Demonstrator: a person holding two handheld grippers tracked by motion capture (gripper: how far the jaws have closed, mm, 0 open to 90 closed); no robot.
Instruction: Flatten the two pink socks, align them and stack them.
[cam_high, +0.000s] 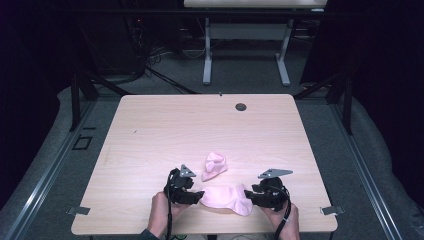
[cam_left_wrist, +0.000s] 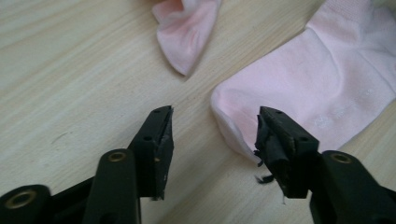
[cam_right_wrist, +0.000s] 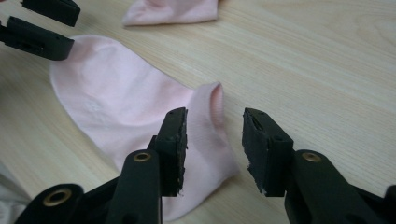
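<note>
From above, a flat pink sock lies on the table between the left gripper and right gripper, a crumpled sock just behind it. Along the left gripper, jaws gape at the flat sock's toe, gripping nothing. Along the right gripper, jaws stand apart over that sock's cuff, empty.

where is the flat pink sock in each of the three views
High view: the flat sock lies at the near table edge, between the left gripper and right gripper.
Left gripper view: upper right, its toe by the right-hand jaw.
Right gripper view: left and centre, its cuff behind the jaws.
Shared landmark: the crumpled sock, just beyond it.
</note>
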